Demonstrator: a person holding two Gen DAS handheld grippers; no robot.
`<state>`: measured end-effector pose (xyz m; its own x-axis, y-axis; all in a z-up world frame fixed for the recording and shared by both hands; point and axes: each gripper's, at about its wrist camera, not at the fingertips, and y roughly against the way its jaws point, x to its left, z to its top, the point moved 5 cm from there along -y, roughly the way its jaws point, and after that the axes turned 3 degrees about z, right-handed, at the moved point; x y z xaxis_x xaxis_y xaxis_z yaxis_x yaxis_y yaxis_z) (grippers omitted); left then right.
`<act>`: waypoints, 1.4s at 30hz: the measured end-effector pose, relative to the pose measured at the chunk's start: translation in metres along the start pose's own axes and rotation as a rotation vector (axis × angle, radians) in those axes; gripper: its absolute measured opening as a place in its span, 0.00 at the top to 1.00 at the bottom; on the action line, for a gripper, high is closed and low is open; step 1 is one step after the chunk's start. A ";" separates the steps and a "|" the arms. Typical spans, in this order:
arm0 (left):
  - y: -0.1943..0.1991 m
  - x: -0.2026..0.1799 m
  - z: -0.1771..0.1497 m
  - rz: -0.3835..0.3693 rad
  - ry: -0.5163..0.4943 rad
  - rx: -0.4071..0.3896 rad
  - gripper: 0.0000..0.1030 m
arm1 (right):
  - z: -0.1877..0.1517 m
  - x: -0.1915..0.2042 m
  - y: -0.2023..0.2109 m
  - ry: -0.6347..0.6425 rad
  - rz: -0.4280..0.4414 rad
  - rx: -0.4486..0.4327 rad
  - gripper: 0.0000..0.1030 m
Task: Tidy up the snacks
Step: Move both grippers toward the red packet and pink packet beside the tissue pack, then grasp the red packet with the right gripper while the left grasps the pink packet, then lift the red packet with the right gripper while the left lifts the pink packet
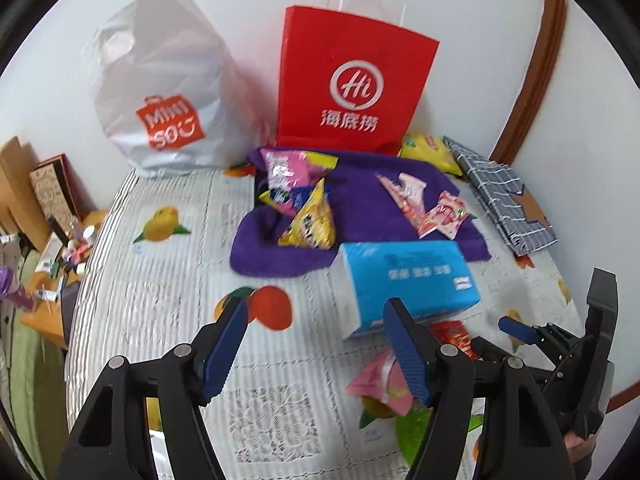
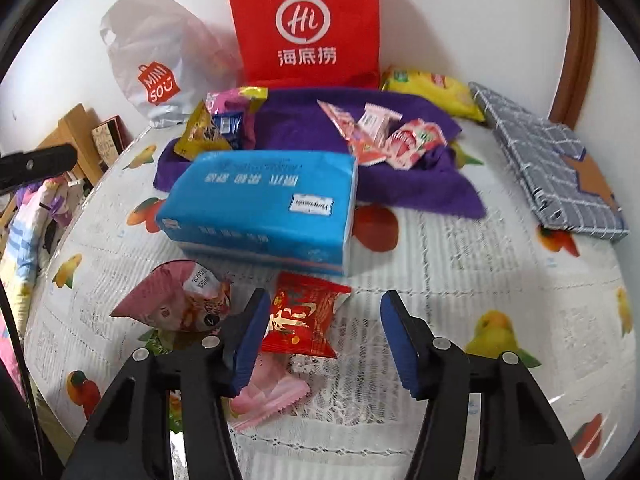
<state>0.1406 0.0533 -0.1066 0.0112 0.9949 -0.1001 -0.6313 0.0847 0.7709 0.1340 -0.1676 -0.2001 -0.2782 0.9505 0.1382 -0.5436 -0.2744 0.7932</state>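
Showing only in the right view, red snack packet [image 2: 306, 320] lies between released right hand-held gripper [image 2: 324, 338] jaws; left hand-held gripper [image 1: 316, 346] released, empty.

Red paper bag [image 2: 302, 24] cut off at top (handles unseen).

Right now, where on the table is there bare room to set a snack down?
Free: the tablecloth left of the purple towel and blue tissue pack, below the white bag; also right of the red packet. Crowded: the towel and the table's front edge.
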 end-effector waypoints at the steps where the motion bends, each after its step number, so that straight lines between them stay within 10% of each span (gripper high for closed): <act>1: -0.002 0.002 -0.003 -0.001 0.003 0.007 0.34 | 0.000 0.000 -0.004 -0.006 0.010 0.009 0.44; 15: -0.018 0.001 -0.014 -0.017 0.010 0.058 0.34 | -0.005 0.004 -0.048 0.002 0.031 0.112 0.51; 42: -0.066 -0.065 -0.046 -0.165 -0.144 0.188 0.31 | -0.006 -0.068 -0.002 -0.109 -0.047 -0.004 0.63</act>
<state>0.1458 -0.0195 -0.1797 0.2200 0.9633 -0.1535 -0.4572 0.2409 0.8561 0.1498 -0.2328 -0.2145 -0.1648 0.9724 0.1649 -0.5568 -0.2298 0.7983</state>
